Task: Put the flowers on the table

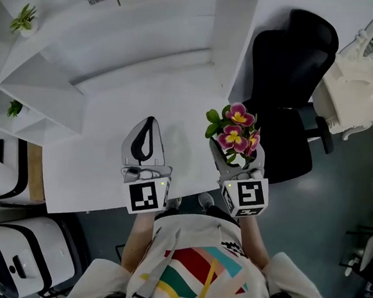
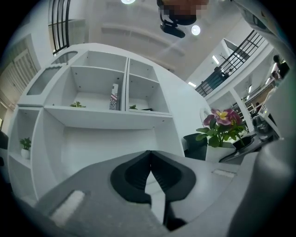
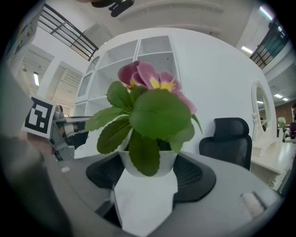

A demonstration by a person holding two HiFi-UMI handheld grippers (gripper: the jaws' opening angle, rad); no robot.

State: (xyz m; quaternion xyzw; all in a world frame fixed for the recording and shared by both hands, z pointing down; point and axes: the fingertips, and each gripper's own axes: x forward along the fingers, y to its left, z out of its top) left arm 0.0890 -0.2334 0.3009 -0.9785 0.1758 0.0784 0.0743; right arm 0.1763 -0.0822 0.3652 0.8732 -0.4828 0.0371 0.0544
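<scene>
Head view with both gripper views. The right gripper (image 1: 237,159) is clamped on a small white pot (image 3: 149,163), its black pads (image 3: 107,172) pressing on either side. The pot holds pink flowers (image 1: 235,131) with yellow centres and broad green leaves (image 3: 159,113). It is upright above the right edge of the white table (image 1: 96,151), beside a black chair (image 1: 289,69); contact with the tabletop cannot be told. The left gripper (image 1: 146,142) is beside it over the table, jaws together and empty. A white shelf unit (image 2: 99,90) stands behind.

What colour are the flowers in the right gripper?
The flowers are pink-magenta with yellow centres; the head view shows them best.
</scene>
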